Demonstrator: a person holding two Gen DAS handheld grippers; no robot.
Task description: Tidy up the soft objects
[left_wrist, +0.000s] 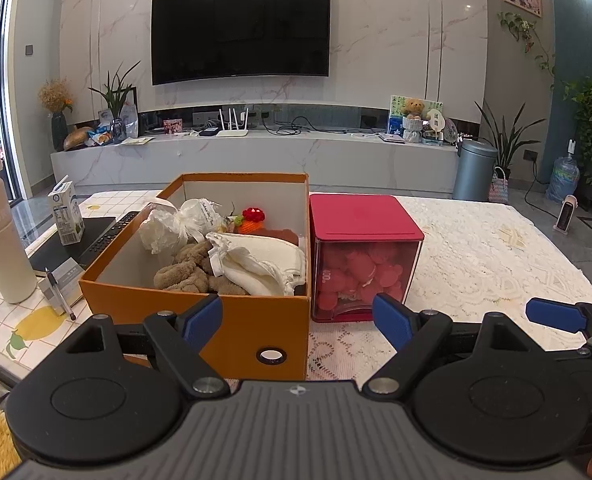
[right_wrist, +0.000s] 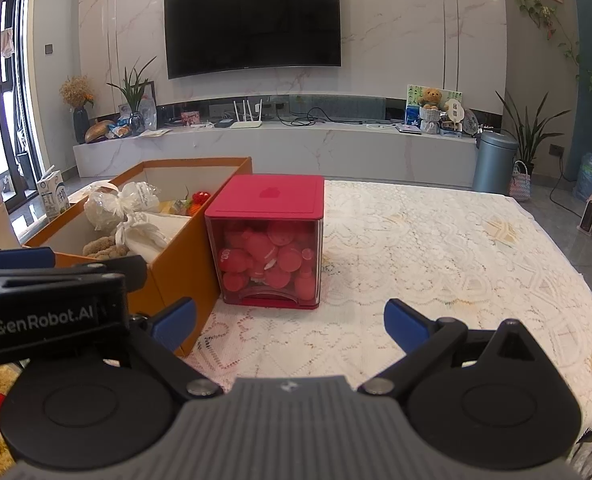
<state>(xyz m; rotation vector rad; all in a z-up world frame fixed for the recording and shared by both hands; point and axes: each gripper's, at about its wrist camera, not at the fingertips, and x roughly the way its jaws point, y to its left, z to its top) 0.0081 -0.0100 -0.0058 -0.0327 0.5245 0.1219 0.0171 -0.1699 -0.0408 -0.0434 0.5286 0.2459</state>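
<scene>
An open orange cardboard box (left_wrist: 255, 320) (right_wrist: 175, 268) stands on the table. It holds a brown plush toy (left_wrist: 187, 272), a cream cloth bag (left_wrist: 263, 260), a white wrapped bundle (left_wrist: 175, 224) and a red knitted piece (left_wrist: 251, 216). Touching its right side is a red cube container (left_wrist: 360, 216) (right_wrist: 271, 200) with a clear front, full of red soft shapes. My left gripper (left_wrist: 298, 318) is open and empty, just in front of the box. My right gripper (right_wrist: 289, 322) is open and empty, in front of the red cube.
A lace cloth (right_wrist: 436, 248) covers the table to the right. Left of the box are a milk carton (left_wrist: 67, 216), a tall beige bottle (left_wrist: 1, 248), a remote (left_wrist: 111, 232) and a pen (left_wrist: 59, 292). The left gripper's body shows in the right wrist view (right_wrist: 47, 304).
</scene>
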